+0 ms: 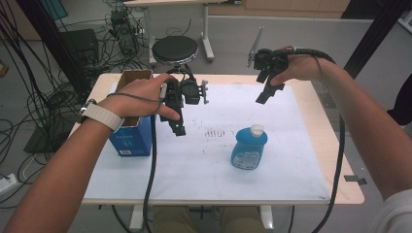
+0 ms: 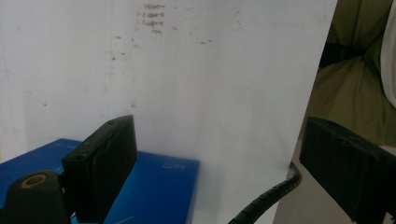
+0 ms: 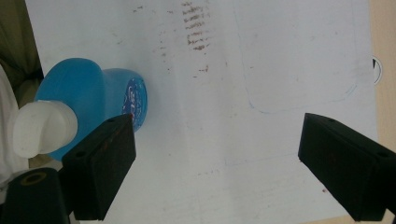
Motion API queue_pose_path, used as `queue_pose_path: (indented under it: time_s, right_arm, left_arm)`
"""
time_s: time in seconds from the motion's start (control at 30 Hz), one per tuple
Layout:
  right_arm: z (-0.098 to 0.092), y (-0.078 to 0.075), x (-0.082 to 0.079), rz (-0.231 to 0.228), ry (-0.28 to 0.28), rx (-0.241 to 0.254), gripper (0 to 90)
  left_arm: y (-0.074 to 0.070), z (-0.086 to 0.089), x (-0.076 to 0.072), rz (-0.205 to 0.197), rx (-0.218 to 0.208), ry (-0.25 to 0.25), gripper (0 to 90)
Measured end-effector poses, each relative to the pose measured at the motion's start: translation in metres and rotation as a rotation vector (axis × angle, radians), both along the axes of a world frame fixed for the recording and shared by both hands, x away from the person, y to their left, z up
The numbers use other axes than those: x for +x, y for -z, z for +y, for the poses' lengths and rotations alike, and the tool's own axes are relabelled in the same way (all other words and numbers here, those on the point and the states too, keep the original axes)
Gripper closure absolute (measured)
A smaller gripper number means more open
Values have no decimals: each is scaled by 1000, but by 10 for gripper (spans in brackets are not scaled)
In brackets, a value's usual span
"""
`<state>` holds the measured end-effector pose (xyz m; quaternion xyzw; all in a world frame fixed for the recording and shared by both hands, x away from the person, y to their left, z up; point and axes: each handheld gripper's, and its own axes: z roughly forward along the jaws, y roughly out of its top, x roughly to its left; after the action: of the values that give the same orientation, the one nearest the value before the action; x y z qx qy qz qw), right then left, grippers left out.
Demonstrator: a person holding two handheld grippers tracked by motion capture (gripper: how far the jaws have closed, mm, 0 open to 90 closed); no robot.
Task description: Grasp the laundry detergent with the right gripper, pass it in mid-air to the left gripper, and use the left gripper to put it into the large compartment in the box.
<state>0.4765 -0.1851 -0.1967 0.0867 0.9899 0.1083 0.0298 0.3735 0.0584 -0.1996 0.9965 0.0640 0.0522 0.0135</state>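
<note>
A blue bottle with a white cap stands upright on the white mat, right of centre. In the right gripper view the blue bottle lies at the left, past the left jaw. My right gripper hovers over the mat's far right part, open and empty. A blue box with an open cardboard top stands at the mat's left edge. My left gripper hangs just right of the box, above the mat, open with nothing between its jaws. The blue box shows beneath its left jaw.
Brown smudges mark the mat's middle. A black stool stands beyond the table's far edge, and cables crowd the floor at the left. Each gripper's cable trails back over the table's near edge.
</note>
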Motion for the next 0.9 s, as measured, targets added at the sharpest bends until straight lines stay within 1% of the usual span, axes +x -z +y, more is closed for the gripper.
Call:
queue_pose_path:
  time_s: [0.1,0.17,0.2,0.27,0.33,0.43,0.5,0.53,0.63,0.8,0.83,0.9]
  right_arm:
    - [0,-1,-1,0,4,-4,114]
    - [0,-2,-1,-6,0,2,108]
    - [0,-2,-1,-8,3,6,107]
    - [0,-3,-2,-5,6,8,104]
    - [0,-3,-1,-8,-1,10,102]
    - [-1,-4,-2,-7,8,8,98]
    - [-1,-5,-2,-15,5,17,97]
    - [-2,-6,-3,-9,5,15,97]
    - [-2,-8,-3,-14,-1,23,97]
    - [-4,-10,-4,-24,-8,28,97]
    - [-4,-10,-6,-22,0,28,97]
    - [-5,-12,-8,-26,-2,27,97]
  left_arm:
    - [0,0,-1,1,0,-4,117]
    - [-1,1,-1,1,-4,-7,117]
    - [-1,1,-1,1,1,-7,117]
    - [-1,2,-2,3,-1,-10,117]
    - [-1,2,-1,0,0,-11,117]
    - [-1,2,-1,-4,1,-10,116]
    - [-1,2,-2,-2,0,-15,116]
    - [-1,1,-1,-2,2,-12,116]
    - [-1,1,-1,-2,2,-14,116]
    - [0,0,-1,-4,-2,-17,115]
    - [0,0,-1,-6,-3,-14,115]
    - [1,0,-1,-3,-10,-14,115]
